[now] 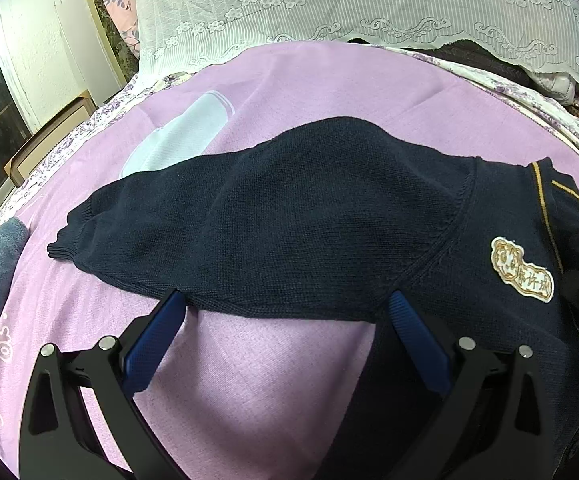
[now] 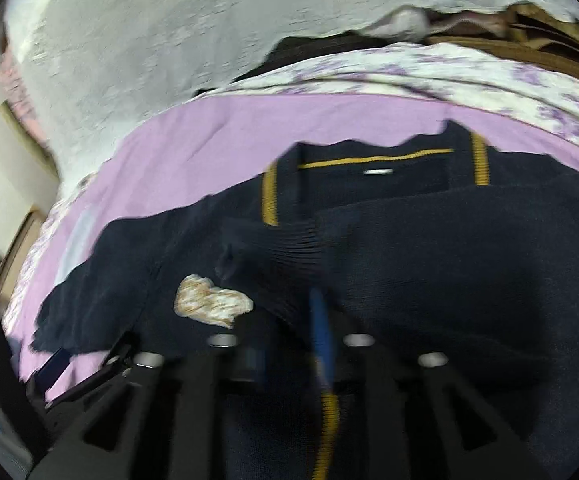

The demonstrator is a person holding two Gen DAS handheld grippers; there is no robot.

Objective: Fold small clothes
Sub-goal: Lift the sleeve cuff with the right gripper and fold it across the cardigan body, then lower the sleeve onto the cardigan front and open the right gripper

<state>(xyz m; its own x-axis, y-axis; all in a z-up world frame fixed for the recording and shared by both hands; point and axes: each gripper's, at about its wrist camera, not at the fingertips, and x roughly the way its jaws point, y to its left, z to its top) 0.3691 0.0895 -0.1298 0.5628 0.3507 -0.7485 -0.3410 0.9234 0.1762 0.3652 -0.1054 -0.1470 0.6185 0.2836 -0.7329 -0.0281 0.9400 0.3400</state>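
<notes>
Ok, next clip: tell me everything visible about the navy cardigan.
The navy cardigan is a small knit with mustard-yellow trim along its neckline and front edge and a cream embroidered badge on the chest. It lies flat on the lilac cloth. One sleeve stretches out to the side, ending in a ribbed cuff. The other sleeve is folded across the chest. The left gripper is open at the sleeve's near edge; the right gripper looks closed.

Left wrist: sharp, evenly lit; shadow lying beneath the navy sweater [image 1: 289, 220].
Right wrist: motion blur smearing everything.
Edges: fisheye bending, darkening.
</notes>
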